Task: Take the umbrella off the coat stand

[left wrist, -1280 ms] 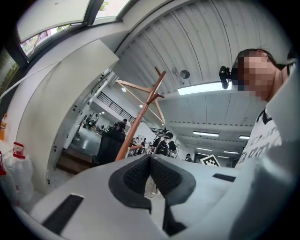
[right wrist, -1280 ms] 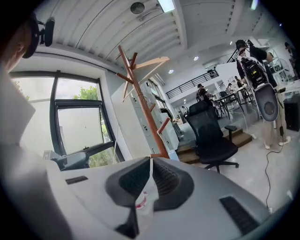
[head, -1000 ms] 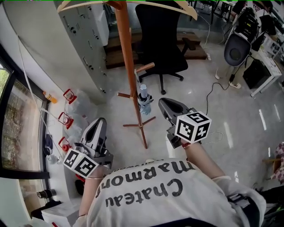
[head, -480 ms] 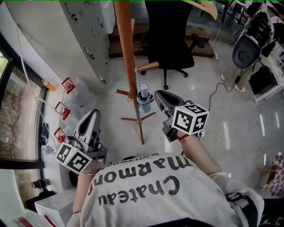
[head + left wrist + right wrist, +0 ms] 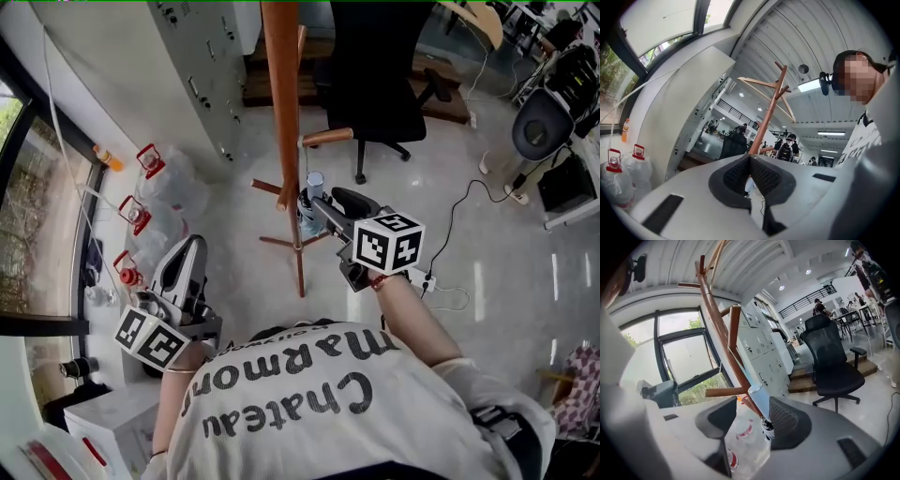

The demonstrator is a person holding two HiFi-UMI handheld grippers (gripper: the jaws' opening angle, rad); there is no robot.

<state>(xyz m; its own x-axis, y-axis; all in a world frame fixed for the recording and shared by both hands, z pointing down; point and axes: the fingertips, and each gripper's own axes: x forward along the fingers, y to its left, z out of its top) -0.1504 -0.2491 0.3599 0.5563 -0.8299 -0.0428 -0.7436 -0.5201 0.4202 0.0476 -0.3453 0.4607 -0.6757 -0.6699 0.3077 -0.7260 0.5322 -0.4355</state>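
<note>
**An open-plan office**

A wooden coat stand (image 5: 281, 112) rises from a polished pale floor (image 5: 506, 281). Just behind it sits a black swivel chair (image 5: 375, 84). To its left are grey metal lockers (image 5: 202, 84), water jugs (image 5: 169, 187) and a big window (image 5: 19, 234). Well to its right are another office chair (image 5: 544, 127), a white desk (image 5: 572, 202) and a trailing cable (image 5: 469, 202).

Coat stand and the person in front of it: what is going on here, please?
A person works with a hand-held gripper in each hand. The right hand-held gripper is at the folded umbrella, which sits low on the wooden coat stand. Its jaws have just been opening and stand apart. The umbrella shows in the gap between them, not yet gripped. The left hand-held gripper is shut and empty, off to the side of the stand.
</note>
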